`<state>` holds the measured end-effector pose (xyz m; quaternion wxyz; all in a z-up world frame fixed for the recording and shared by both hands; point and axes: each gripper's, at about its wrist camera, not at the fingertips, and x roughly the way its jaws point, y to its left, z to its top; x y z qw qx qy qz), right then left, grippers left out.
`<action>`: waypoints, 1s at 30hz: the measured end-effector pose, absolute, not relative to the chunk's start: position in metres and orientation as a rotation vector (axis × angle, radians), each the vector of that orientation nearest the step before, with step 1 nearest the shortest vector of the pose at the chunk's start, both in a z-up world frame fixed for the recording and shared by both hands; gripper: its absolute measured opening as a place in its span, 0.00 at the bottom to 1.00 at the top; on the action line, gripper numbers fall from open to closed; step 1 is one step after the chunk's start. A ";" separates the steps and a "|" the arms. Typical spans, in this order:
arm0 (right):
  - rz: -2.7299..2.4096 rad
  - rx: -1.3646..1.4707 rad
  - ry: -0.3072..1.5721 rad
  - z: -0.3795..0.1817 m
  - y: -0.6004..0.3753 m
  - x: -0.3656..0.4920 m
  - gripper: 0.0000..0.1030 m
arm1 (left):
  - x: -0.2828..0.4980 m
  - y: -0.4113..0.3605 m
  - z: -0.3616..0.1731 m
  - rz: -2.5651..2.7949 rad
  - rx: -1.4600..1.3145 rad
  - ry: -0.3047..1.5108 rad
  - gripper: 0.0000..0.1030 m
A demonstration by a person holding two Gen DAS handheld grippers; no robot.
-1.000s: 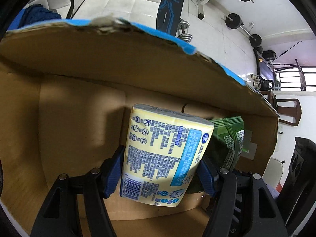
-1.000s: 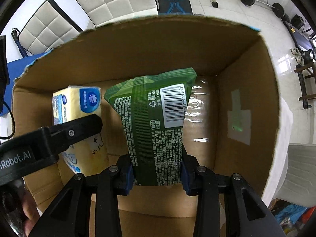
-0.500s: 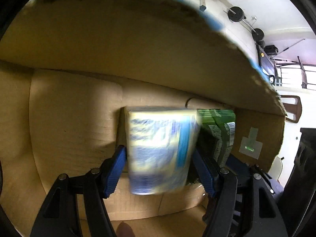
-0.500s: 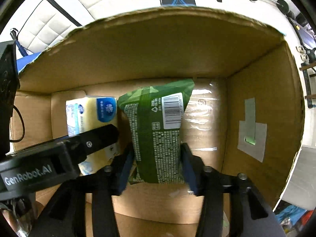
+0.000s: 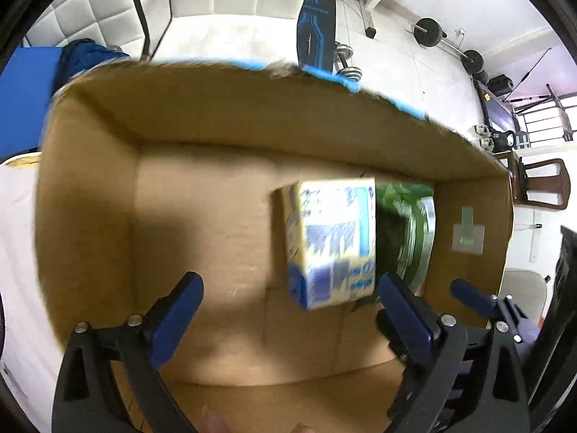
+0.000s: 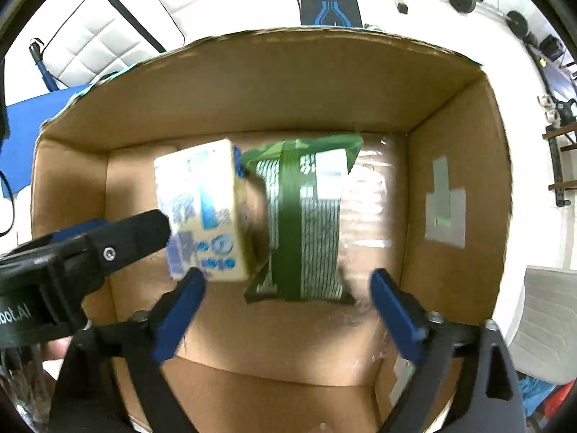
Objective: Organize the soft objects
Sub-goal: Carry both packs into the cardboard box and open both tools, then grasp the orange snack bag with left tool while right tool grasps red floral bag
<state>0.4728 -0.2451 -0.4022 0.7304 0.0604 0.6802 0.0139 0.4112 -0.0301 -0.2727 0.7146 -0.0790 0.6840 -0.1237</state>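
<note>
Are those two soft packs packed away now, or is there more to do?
Both look packed: the yellow pack and the green pack sit side by side in the cardboard box. Nothing is in hand; the left gripper and right gripper have just opened. No other packs are visible.

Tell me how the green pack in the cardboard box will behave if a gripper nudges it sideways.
The green pack stands on its narrow end on the floor of the cardboard box, so a sideways nudge would probably tip it. It looks like soft film wrapping, likely to dent rather than resist. The yellow pack close beside it might stop a fall that way.
</note>
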 end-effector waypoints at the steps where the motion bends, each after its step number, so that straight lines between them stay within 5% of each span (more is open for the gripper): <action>1: 0.018 0.121 1.481 -0.397 -0.242 0.464 1.00 | 0.400 -0.026 -0.272 -0.275 -0.176 1.510 0.97; 9: -0.057 0.062 1.368 -0.353 -0.222 0.407 1.00 | 0.332 0.017 -0.236 -0.191 -0.101 1.342 0.97; 30: -0.098 0.102 1.160 -0.247 -0.230 0.302 1.00 | 0.278 -0.022 -0.156 -0.162 0.007 1.060 0.97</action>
